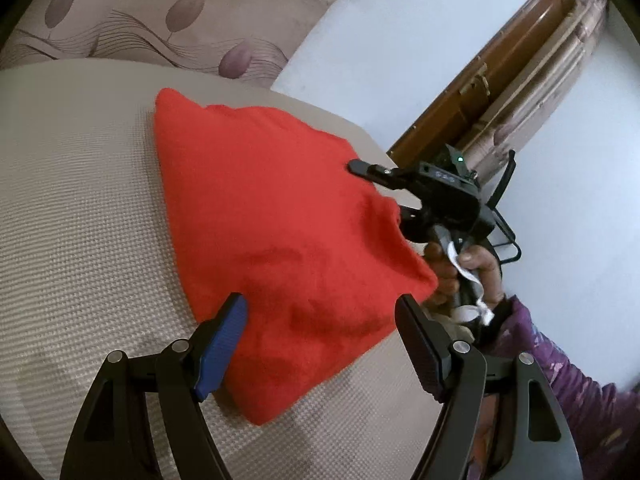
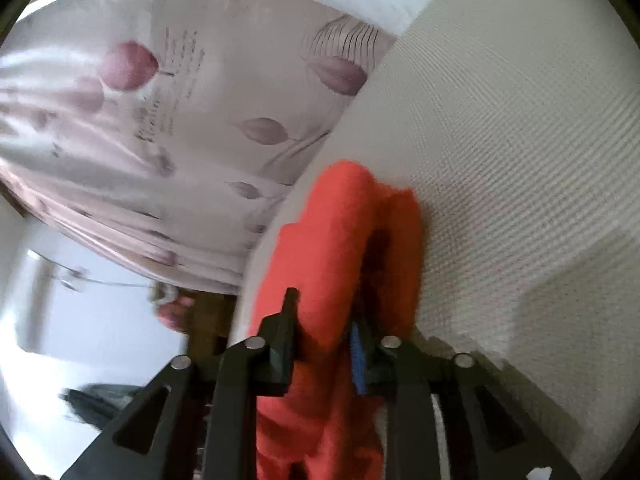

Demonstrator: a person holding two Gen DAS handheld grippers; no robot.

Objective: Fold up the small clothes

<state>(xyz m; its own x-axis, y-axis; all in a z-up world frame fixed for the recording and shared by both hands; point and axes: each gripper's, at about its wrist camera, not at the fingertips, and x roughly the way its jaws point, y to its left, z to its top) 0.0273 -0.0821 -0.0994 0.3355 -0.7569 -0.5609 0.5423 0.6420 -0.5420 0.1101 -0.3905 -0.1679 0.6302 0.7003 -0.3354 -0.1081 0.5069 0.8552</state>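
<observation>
Right gripper clamped on the cloth's right edge: one finger on top of the red fabric, the other under it. From its own camera, a thick fold of cloth pinched between black pad and blue pad, bulging ahead of them. Left gripper spread wide, gripping nothing, hovering over the near part of the cloth, blue pad at its left border, black pad by its near-right corner. Cloth folded, lying on the textured beige table toward its far-right edge, right side lifted off the surface. Hand and purple sleeve behind the right gripper. Flowered curtain beyond the far edge.
</observation>
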